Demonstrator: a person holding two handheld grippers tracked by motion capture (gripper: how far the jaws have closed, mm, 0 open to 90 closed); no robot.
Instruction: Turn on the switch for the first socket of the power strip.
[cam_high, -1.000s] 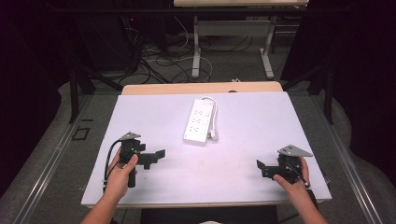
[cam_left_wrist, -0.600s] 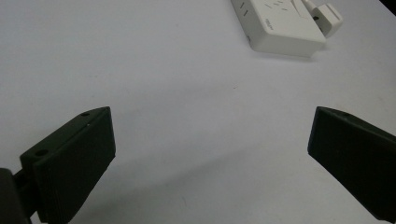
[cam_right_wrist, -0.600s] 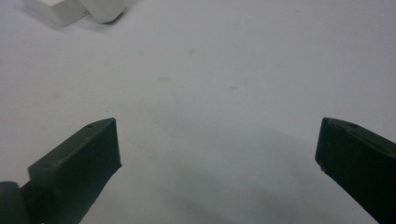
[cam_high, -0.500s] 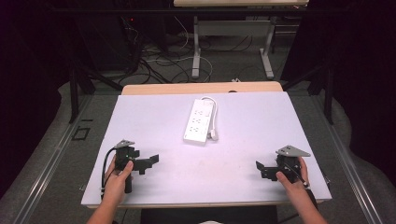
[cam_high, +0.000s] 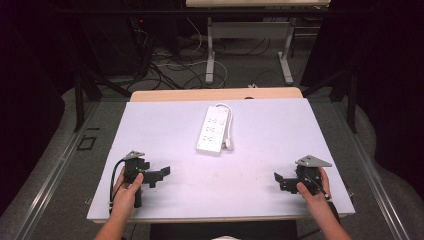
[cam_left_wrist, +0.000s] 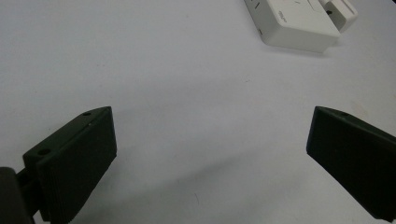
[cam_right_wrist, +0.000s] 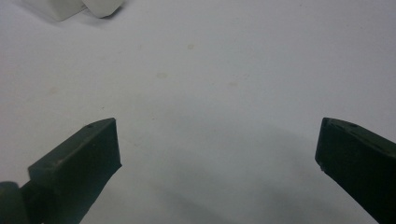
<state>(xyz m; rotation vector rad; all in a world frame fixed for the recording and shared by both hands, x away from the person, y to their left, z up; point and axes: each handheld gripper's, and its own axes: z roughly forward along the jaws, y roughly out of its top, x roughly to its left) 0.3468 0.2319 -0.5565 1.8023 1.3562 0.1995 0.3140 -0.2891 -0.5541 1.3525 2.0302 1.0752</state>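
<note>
Left claw (cam_high: 161, 173) has slid nearer; one power strip (cam_high: 213, 129), two claws.

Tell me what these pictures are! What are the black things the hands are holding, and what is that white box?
A person sits at a white table holding a tool in each hand. Each tool is a pair of tongs that can pinch things. The left tongs and the right tongs are both open and hold nothing. The big picture comes from a camera high above the table. The other two come from little cameras riding on the tongs, so you see two black jaws poking up from the bottom. The white box is a power strip, the thing you plug lamps into, with its cord curled beside it. It lies in the middle, untouched.
</note>
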